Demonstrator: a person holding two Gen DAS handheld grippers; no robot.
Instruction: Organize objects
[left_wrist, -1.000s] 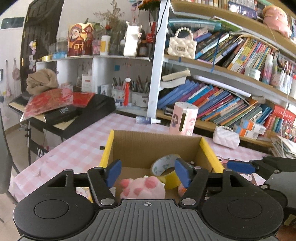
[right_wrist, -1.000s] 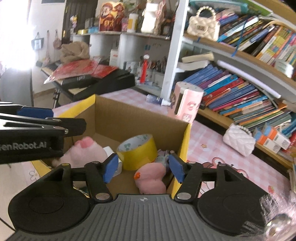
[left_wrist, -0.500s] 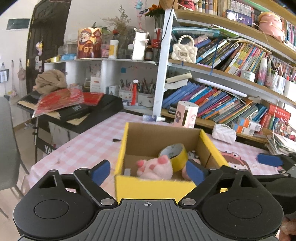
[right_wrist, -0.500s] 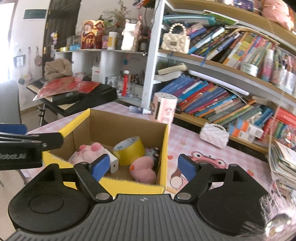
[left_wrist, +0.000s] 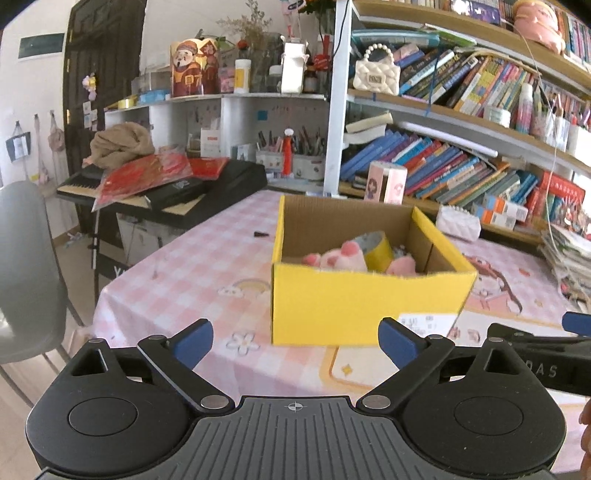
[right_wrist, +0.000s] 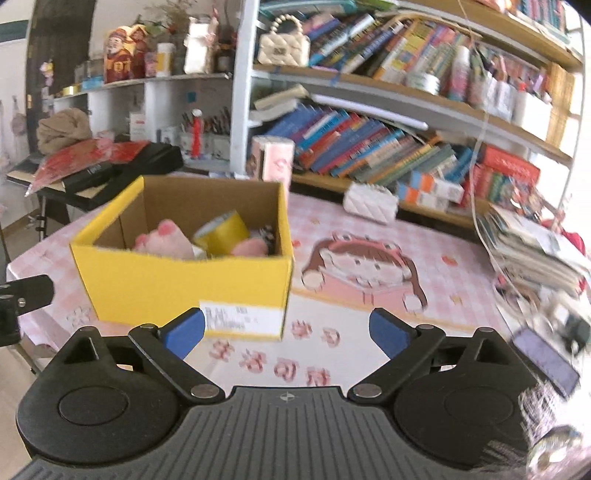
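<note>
A yellow cardboard box (left_wrist: 369, 306) stands open-topped on the pink checked table (left_wrist: 192, 266). Inside it lie a pink plush paw (left_wrist: 343, 256), a yellow tape roll (left_wrist: 380, 249) and a second pink plush (right_wrist: 251, 247). My left gripper (left_wrist: 295, 338) hangs in front of the box's near wall, its jaws opening with nothing between them. My right gripper (right_wrist: 286, 328) sits off the box's right front corner (right_wrist: 284, 295), jaws also opening and empty. One finger of the right gripper (left_wrist: 535, 347) shows at the right edge of the left wrist view.
A white quilted purse (right_wrist: 371, 203) and a pink canister (right_wrist: 273, 158) stand behind the box by full bookshelves (right_wrist: 369, 140). Stacked magazines (right_wrist: 535, 251) and a phone (right_wrist: 546, 360) lie at the right. A keyboard with red papers (left_wrist: 166, 184) and a grey chair (left_wrist: 26, 277) stand left.
Both grippers drew back from over the box's inside to in front of it. Their jaws spread wide. The box's whole front wall came into view.
</note>
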